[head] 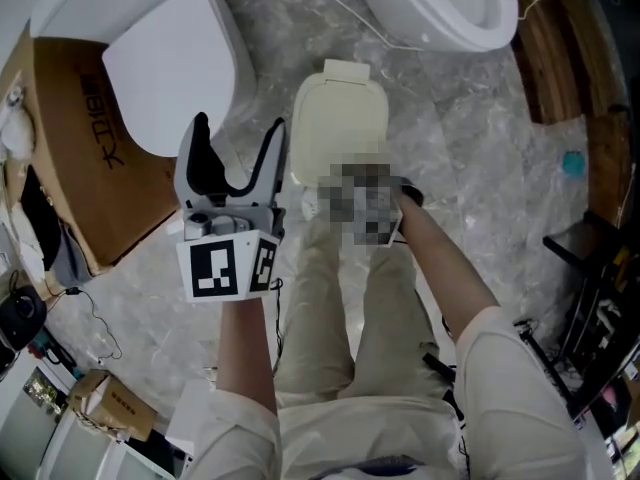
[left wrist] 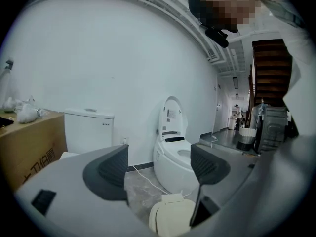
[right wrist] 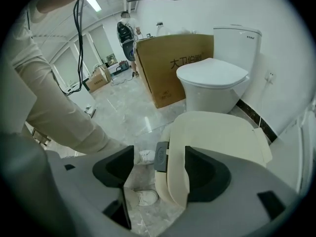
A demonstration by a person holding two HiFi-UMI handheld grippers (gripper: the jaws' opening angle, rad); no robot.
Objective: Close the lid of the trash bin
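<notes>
The cream trash bin (head: 340,118) stands on the marble floor just ahead of the person's legs, its lid (right wrist: 217,132) lying down flat over the body. My right gripper (right wrist: 160,174) points steeply down at the bin's near edge. Its jaws stand wide apart, with the lid's front rim and a grey latch (right wrist: 161,157) between them, and the pads do not visibly press. In the head view a blurred patch hides most of that gripper. My left gripper (head: 235,158) is held up to the left of the bin, open and empty; the bin (left wrist: 173,216) shows low between its jaws.
A white toilet (head: 440,8) stands just beyond the bin, with a cable (head: 330,8) on the floor beside it. Another toilet with its lid down (head: 170,78) and a cardboard box (head: 90,158) are on the left. Dark wooden steps (head: 560,58) are on the right.
</notes>
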